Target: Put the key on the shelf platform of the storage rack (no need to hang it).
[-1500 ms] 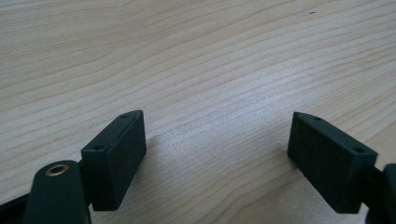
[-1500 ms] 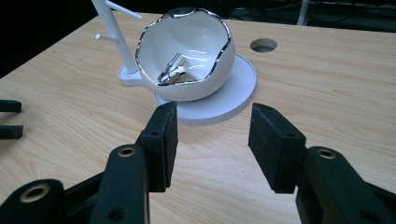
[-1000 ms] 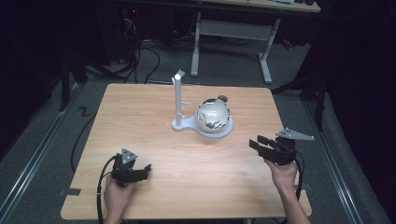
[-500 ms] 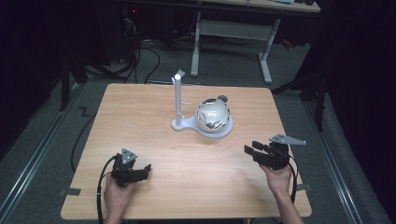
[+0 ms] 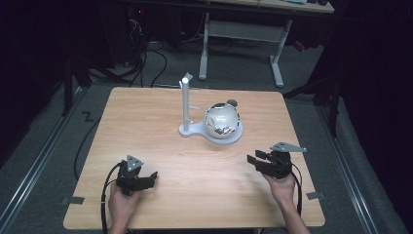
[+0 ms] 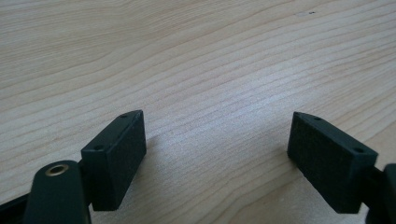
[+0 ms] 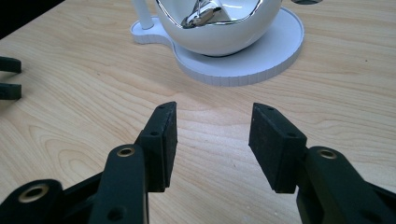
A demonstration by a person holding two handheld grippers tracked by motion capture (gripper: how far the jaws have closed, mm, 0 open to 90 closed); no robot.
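On the wooden table (image 5: 146, 122) in the high view, a white stand (image 5: 192, 130) with an upright post (image 5: 185, 100) carries a shiny chrome ball (image 5: 221, 120) on its round tray, near the middle and toward the far edge. The left gripper (image 5: 148, 178) sits low at the near left, well apart from the stand; the right gripper (image 5: 254, 159) hovers at the near right, pointing toward the ball.

In the left gripper view, the jaws stand wide apart over bare wood and hold nothing.

In the right gripper view, the jaws are moderately open and empty, aimed at the stand's tray rim (image 7: 261, 70), with the ball (image 7: 219, 28) just beyond.

The ball looks rigid, polished and probably slippery; its curve offers the flat pads little purchase, so a pinch would likely slide off. It appears hollow or open-topped with mirror lining, so perhaps light. A grip across its widest part, or on an edge of the opening, seems safest.
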